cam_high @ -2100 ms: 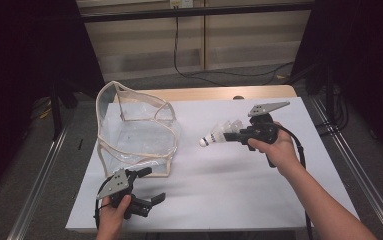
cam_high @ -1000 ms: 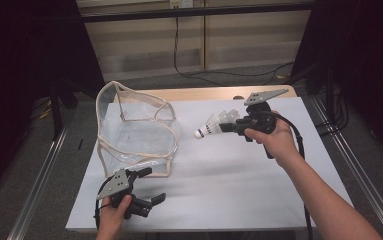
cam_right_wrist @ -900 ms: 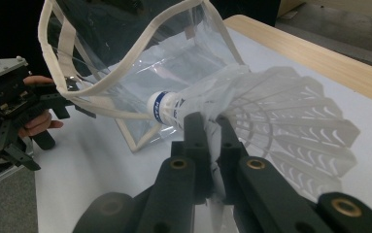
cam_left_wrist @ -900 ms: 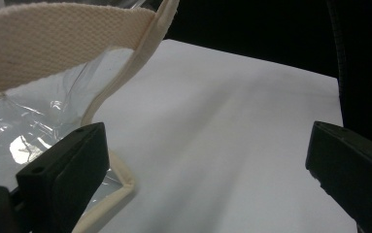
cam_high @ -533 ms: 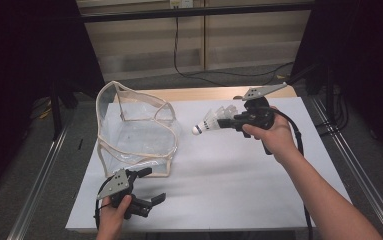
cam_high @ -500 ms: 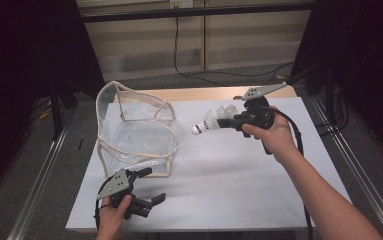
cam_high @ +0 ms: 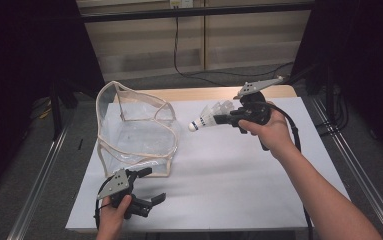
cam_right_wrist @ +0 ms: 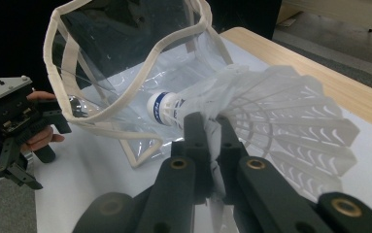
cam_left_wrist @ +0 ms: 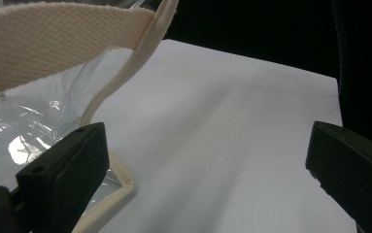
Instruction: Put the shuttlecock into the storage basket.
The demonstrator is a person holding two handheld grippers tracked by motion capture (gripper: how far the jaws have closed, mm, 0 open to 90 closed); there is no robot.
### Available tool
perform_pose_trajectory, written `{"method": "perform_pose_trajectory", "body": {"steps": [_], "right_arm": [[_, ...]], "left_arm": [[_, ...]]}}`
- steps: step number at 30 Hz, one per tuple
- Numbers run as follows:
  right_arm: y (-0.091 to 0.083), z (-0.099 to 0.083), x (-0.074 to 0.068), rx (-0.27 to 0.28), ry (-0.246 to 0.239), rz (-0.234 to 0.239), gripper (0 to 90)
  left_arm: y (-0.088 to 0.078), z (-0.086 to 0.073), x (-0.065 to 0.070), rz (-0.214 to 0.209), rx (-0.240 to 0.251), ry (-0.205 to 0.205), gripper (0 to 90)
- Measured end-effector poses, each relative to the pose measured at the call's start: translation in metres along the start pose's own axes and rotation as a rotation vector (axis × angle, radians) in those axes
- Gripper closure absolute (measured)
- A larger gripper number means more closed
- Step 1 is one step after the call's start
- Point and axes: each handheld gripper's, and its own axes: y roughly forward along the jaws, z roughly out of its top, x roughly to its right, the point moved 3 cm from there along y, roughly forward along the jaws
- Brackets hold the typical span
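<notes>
- Left gripper (cam_high: 138,197): its fingers stand apart with nothing between them, low over the near-left of the worktop (cam_high: 239,195), just beside the bag's (cam_high: 135,131) near corner. In the left gripper view one finger (cam_left_wrist: 63,171) sits right by the cloth edging (cam_left_wrist: 107,199). Since the bag is not pinned, I judge a nudge could slide or tip it.
- Bag: clear plastic with cream trim, standing open on the left of the worktop. Its rim (cam_right_wrist: 140,73) sags and waves, so the mouth is uneven. A low approach could catch the trim and fold the opening shut.
- Shuttlecock (cam_high: 210,117): held in the air right of the bag, cork towards it, with the right gripper's (cam_high: 229,119) fingers clamped on the skirt (cam_right_wrist: 271,121). The mesh looks pinched. It may deform, twist in the grip, or fall short onto the worktop if let go before it is over the mouth.
</notes>
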Motion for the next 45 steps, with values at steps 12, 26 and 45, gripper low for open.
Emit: {"method": "perform_pose_trajectory", "body": {"steps": [12,26,45], "right_arm": [[0.002,0.009,-0.003,0.003,-0.013,0.005,88.1],[0.007,0.024,-0.010,0.013,-0.026,0.007,88.1],[0.012,0.035,-0.017,0.016,-0.038,0.013,88.0]], "left_arm": [[0.001,0.000,0.000,-0.001,-0.005,0.000,2.1],[0.000,0.000,0.000,0.000,0.001,0.000,2.1],[-0.001,0.001,-0.001,0.001,0.007,-0.002,2.1]]}}
